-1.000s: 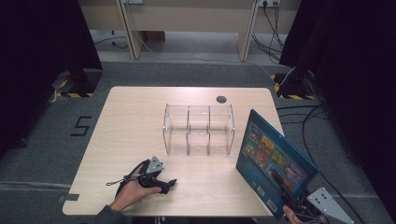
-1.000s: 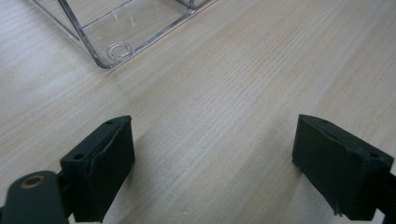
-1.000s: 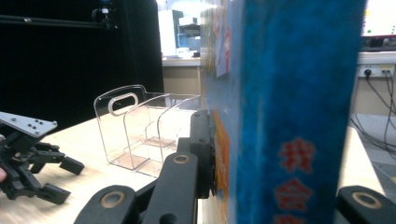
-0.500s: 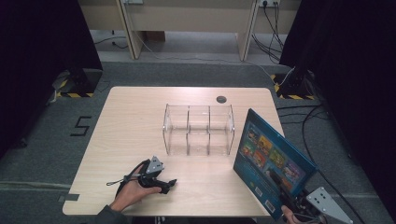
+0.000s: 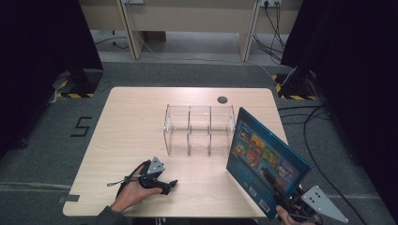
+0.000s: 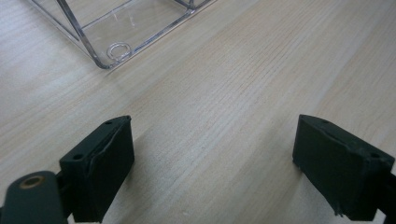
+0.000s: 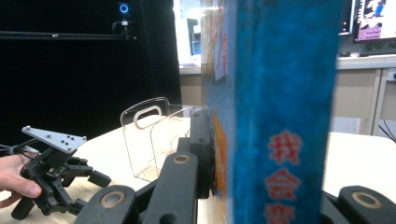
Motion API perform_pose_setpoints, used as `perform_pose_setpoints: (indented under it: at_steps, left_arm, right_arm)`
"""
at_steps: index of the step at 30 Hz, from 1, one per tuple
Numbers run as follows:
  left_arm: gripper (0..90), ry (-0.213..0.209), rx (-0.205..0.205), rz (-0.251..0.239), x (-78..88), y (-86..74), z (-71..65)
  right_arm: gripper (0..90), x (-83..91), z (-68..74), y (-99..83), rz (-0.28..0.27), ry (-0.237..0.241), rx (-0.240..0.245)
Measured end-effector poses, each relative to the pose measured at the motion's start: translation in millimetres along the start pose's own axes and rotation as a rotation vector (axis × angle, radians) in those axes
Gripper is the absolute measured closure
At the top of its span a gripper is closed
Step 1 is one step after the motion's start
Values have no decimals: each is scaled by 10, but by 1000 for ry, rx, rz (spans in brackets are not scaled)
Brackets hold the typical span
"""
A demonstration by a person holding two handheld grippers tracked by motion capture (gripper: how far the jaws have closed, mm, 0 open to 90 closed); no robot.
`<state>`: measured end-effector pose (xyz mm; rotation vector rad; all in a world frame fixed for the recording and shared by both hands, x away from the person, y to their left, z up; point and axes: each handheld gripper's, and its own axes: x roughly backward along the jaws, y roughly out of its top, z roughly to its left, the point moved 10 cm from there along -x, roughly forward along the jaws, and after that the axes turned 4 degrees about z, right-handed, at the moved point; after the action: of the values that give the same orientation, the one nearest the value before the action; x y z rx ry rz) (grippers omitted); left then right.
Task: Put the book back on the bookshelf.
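Book [image 5: 264,161] lifted, tilted, lower right of frame, clamped in right gripper [image 5: 287,202] jaws. Not yet in clear organizer [image 5: 199,130] mid-desk [image 5: 136,117]. Left gripper [image 5: 159,180] lower left, jaws wide, empty. Insertion remains.

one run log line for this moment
right gripper: shut on blue picture book, held tilted at table's right edge | left gripper: open, resting on wooden table | clear plastic divided organizer: empty
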<state>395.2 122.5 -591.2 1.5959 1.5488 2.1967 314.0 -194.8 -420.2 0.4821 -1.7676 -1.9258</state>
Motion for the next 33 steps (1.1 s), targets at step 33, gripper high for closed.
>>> perform_pose_setpoints:
  at_steps: [33]
  left_arm:
    - [111,1,3,-1,-6,4,-4]
  right_arm:
    - [826,-745,-2,161,9,-59,13]
